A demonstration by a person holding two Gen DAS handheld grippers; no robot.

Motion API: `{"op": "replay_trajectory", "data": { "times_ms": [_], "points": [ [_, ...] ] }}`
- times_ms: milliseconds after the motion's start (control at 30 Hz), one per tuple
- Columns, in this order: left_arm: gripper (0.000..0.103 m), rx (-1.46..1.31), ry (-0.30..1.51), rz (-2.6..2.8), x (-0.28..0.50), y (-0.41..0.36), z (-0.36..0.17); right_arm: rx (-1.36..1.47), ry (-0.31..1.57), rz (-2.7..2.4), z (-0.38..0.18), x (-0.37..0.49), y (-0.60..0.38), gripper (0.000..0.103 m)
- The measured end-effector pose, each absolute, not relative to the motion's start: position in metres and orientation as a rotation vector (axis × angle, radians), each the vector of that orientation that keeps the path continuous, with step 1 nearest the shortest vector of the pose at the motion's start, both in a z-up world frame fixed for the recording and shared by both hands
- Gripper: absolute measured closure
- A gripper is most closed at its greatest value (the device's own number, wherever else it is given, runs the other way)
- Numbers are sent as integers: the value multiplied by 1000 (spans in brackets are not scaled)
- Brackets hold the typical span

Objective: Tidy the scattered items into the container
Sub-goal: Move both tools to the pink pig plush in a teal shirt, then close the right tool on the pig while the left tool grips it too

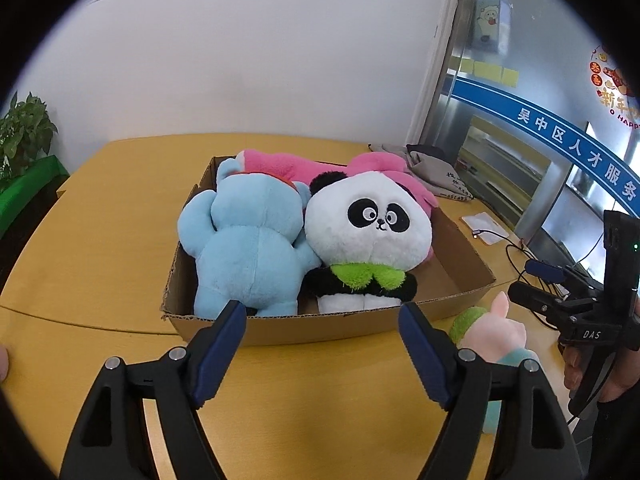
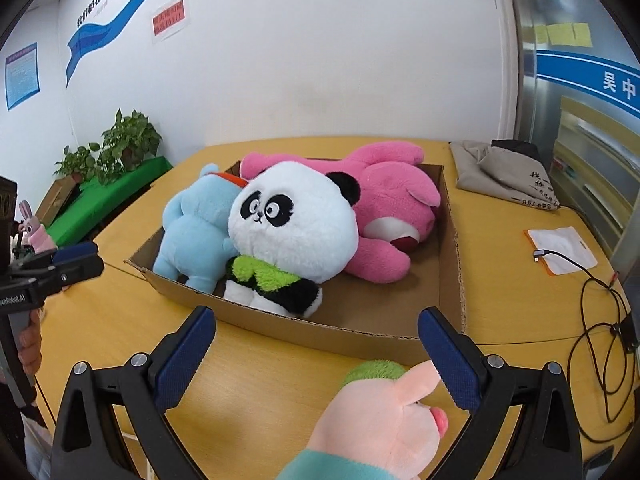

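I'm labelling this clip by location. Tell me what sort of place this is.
Probably an office or public service centre, not a home. A blue band with Chinese lettering runs across glass partitions, notices and a blue slogan hang on the wall, and potted plants stand beside the wooden table.

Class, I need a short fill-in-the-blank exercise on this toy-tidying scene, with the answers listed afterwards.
1. The panda sits inside the cardboard ____.
2. The toy lying behind the panda in the box is coloured ____.
3. The peach plush toy lies on the table, ____ the box.
4. Both the left gripper and the right gripper are ____.

Answers: box; pink; outside; open
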State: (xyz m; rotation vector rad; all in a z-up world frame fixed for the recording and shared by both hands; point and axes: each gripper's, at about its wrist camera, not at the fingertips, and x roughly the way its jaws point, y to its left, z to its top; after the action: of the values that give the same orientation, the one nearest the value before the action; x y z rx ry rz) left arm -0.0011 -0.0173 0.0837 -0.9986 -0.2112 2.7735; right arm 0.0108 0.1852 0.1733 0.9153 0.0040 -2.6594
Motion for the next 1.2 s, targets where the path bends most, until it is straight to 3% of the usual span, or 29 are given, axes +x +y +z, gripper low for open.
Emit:
{"op": "replay_trajectory", "data": {
  "times_ms": [567, 1200],
  "points": [
    [24, -950, -215, 2781, 50, 2, 85, 985, -103, -2782, 149, 74, 224, 0],
    [24, -1036, -285, 2677, 41, 0, 61, 1280, -96, -2694, 76, 56, 218, 4]
  ]
}}
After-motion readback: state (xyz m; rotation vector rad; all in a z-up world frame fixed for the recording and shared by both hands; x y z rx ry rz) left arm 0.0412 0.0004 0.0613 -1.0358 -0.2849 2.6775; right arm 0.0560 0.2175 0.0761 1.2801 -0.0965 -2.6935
